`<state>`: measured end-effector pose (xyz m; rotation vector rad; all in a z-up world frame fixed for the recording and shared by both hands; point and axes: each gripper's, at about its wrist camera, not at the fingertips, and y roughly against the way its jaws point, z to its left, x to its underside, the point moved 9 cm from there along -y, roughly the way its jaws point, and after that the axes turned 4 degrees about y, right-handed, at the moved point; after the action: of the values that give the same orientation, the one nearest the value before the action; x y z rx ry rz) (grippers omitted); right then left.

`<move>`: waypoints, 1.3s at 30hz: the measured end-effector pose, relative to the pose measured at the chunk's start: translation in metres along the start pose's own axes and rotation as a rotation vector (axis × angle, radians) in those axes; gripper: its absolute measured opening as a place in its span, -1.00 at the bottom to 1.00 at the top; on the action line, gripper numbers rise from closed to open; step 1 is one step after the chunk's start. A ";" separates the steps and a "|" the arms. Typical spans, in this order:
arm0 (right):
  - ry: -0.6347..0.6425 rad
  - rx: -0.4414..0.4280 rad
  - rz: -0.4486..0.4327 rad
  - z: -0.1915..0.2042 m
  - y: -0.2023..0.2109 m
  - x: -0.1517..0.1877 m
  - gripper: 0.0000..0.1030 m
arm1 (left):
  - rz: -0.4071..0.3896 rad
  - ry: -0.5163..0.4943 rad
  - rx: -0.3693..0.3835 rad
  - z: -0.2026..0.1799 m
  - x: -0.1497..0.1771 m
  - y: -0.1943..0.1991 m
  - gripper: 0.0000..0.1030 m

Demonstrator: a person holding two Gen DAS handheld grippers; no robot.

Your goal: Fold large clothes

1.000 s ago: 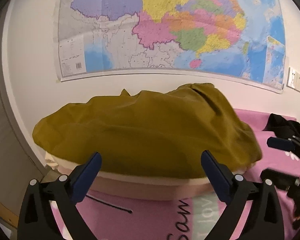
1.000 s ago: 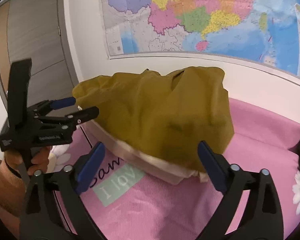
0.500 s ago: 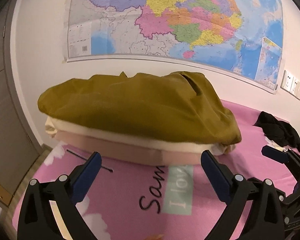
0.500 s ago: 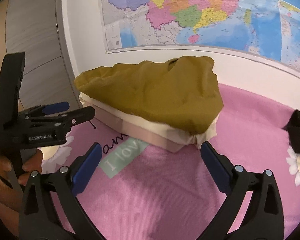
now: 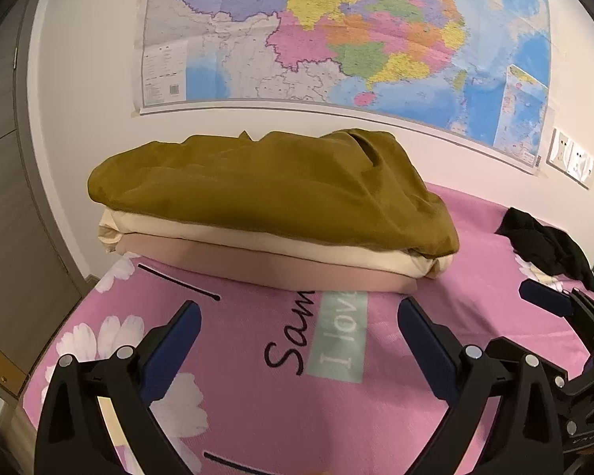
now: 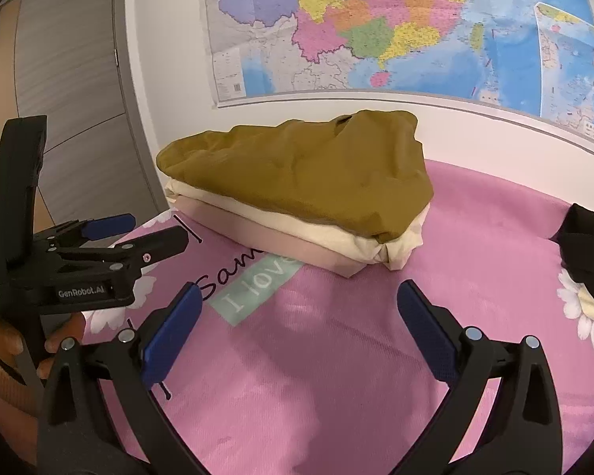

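Stack of three folded clothes on pink bedsheet w/ daisy print & lettering [image 5: 396,415], near wall under large coloured map [image 5: 336,31]. Top: mustard-olive folded garment [image 5: 265,194]; under it cream folded cloth [image 5: 281,245]; bottom beige-pink folded cloth [image 5: 297,273]. Black crumpled garment [image 5: 546,245] lies well apart, to right on bed. Left hand-held gripper [image 5: 299,340] open, empty, above sheet short of stack. Right hand-held gripper [image 6: 299,316] open, empty, likewise. Left one visible in right cam, person's hand [image 6: 8,352] on handle.
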<state>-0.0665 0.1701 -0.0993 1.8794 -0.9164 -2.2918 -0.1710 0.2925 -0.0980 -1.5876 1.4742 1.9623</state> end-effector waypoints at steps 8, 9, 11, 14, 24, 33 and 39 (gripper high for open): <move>-0.007 0.003 0.003 0.002 0.006 0.005 0.89 | -0.009 0.000 -0.006 -0.002 0.004 0.008 0.86; -0.006 0.002 0.003 0.003 0.006 0.006 0.89 | -0.013 0.000 -0.009 -0.003 0.005 0.009 0.87; -0.009 -0.001 0.005 0.004 0.007 0.007 0.89 | -0.018 -0.007 -0.012 -0.004 0.004 0.010 0.87; -0.009 -0.003 0.004 0.006 0.009 0.009 0.89 | -0.018 -0.008 -0.009 -0.004 0.006 0.013 0.87; -0.015 -0.009 0.014 0.007 0.009 0.014 0.89 | -0.022 -0.012 -0.023 -0.005 0.007 0.013 0.86; -0.022 -0.013 0.015 0.005 0.008 0.015 0.89 | -0.015 -0.013 -0.029 -0.006 0.009 0.011 0.86; -0.027 -0.015 0.017 0.003 0.007 0.016 0.89 | -0.013 -0.019 -0.027 -0.007 0.011 0.011 0.86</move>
<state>-0.0762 0.1597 -0.1098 1.8321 -0.9116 -2.3140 -0.1783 0.2772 -0.1001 -1.5812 1.4323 1.9933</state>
